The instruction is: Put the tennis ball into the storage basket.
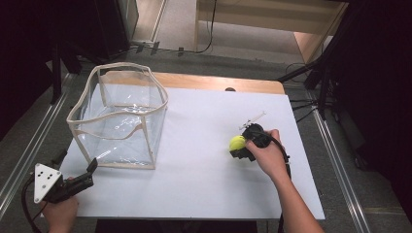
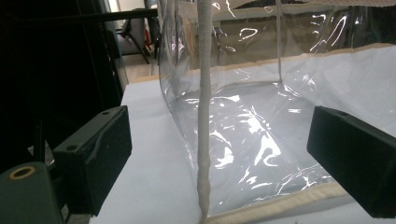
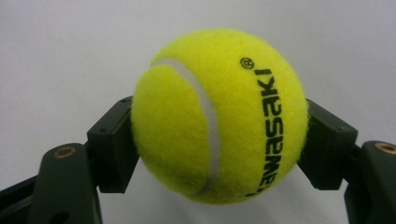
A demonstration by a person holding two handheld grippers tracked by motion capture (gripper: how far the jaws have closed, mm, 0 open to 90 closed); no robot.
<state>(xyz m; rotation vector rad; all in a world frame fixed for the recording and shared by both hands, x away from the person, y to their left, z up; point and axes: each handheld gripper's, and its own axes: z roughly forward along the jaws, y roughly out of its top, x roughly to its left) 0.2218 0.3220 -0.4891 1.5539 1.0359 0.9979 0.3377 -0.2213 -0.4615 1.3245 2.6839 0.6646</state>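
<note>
Jaws of right gripper (image 3: 219, 135) clamp tennis ball (image 3: 219, 116).

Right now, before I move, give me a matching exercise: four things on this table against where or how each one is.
Things:
1. tennis ball
2. clear bag
3. left tongs
4. right tongs

States:
A. open, facing the bag's near corner
B. standing empty at the table's left
C. shut on the ball
D. yellow, held between two black jaws

Pairs: 1-D, 2-B, 3-A, 4-C
</note>
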